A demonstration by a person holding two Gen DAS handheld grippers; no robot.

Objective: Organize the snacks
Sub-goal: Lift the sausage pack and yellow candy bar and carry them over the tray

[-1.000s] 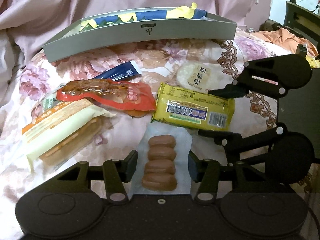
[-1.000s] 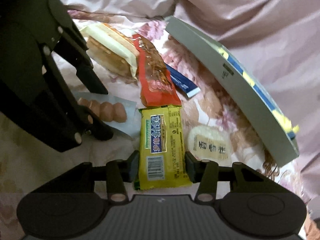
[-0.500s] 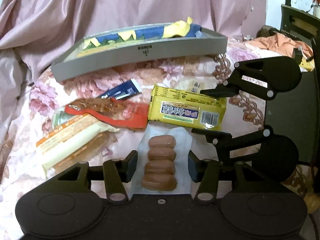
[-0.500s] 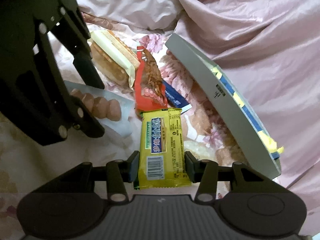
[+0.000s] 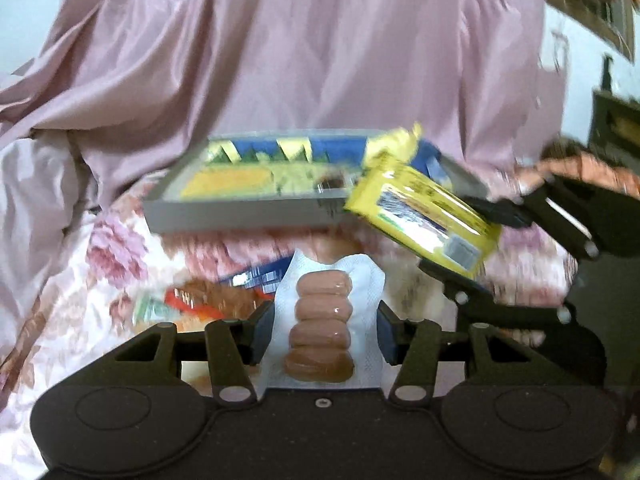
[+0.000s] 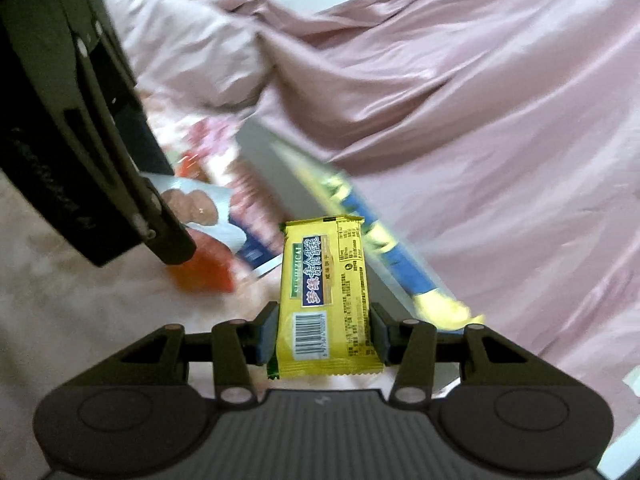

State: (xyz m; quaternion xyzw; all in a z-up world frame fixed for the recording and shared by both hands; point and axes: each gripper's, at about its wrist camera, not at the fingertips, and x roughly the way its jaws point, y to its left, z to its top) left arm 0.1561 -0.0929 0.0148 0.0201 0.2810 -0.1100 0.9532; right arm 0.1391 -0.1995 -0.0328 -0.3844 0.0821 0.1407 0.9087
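Observation:
My left gripper [image 5: 325,332] is shut on a clear pack of small brown sausages [image 5: 323,288], held off the bed with the pack standing up between the pads. To its right, my right gripper [image 5: 468,240] is shut on a yellow biscuit pack [image 5: 424,216], which tilts in front of the right end of the grey tray [image 5: 240,216]. In the right wrist view the yellow biscuit pack [image 6: 326,292] sits squarely between the pads of the right gripper [image 6: 324,336]. The left gripper [image 6: 176,204] with the sausage pack [image 6: 200,208] is at the left. The tray [image 6: 272,176] lies just beyond.
A red snack pack [image 5: 192,300] and a blue sachet [image 5: 256,276] lie blurred on the floral sheet [image 5: 112,256] below the grippers. A pink satin quilt [image 5: 320,60] rises behind the tray. Dark furniture [image 5: 616,120] stands at the far right.
Both grippers have risen off the sheet with their packs and tipped up toward the tray. The yellow pack now hangs in front of the tray's right end.

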